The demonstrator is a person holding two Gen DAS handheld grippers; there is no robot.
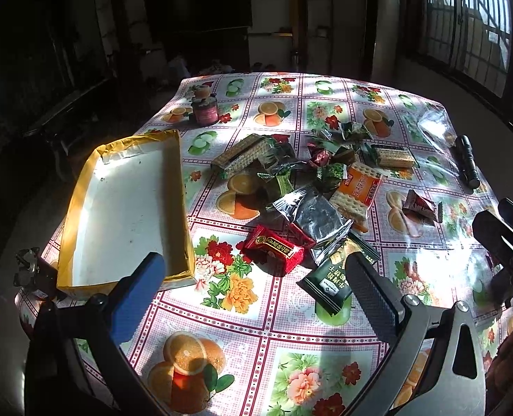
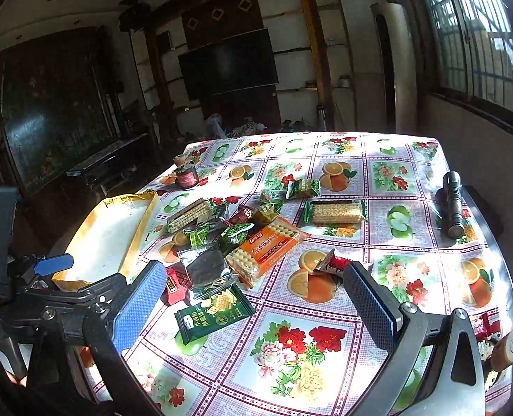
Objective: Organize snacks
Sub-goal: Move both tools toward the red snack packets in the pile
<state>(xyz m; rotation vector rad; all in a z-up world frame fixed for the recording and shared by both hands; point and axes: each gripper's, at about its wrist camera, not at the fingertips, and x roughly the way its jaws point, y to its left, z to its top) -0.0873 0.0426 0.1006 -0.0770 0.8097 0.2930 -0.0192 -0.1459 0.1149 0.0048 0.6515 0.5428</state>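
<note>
Both grippers hover above the table with jaws wide apart and nothing between them. Between the fingers of the left gripper there is only the flowered cloth. Just ahead of its right finger lies a dark green packet, and ahead of the middle a red packet. Behind these, further forward, is the snack pile: a silver pouch, an orange cracker pack and small green sweets. Ahead of the left finger stands the box, white inside with yellow rim, with no snacks in it.

From the right gripper the same pile is forward and a little left. One red sweet lies just beyond its right finger. Far forward-left stands a jar; a flashlight lies far to the right.
</note>
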